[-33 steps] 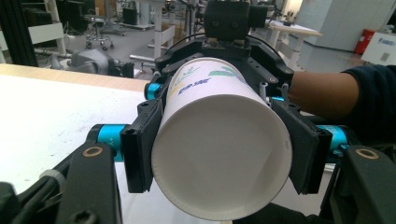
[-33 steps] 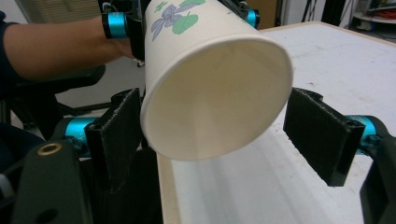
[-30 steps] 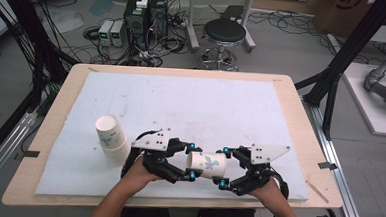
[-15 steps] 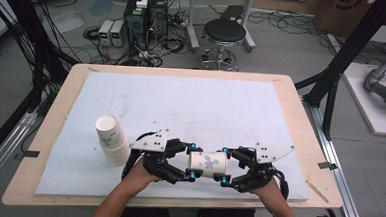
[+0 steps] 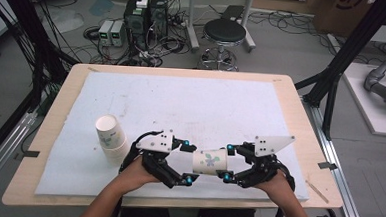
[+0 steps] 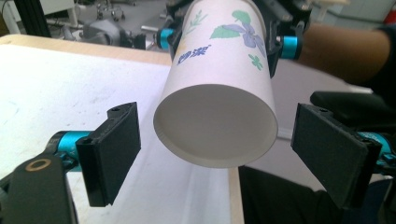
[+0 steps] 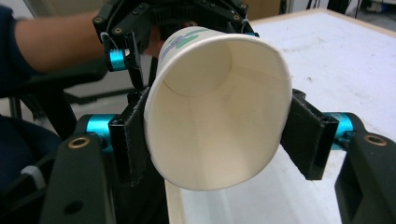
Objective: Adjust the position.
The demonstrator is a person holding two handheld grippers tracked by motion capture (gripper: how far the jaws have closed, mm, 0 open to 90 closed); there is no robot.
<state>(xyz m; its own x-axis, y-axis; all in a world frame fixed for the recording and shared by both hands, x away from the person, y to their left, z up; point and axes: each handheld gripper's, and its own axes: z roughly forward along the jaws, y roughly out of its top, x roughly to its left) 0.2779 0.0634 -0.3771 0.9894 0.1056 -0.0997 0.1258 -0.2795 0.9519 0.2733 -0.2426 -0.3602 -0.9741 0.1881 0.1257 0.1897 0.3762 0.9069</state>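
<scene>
Wooden table (image 5: 300,124); white mat (image 5: 191,108); perhaps stacked cups (image 5: 110,136)

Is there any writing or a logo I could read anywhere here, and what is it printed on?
"妙潔" or something close, in small blue characters beside the leaf and flower print: on the paper cup.
A small green mark on the upside-down cups at the left of the table: too small to read.
Part of a dark logo on the cardboard box on the floor behind: cut off, unreadable.
</scene>
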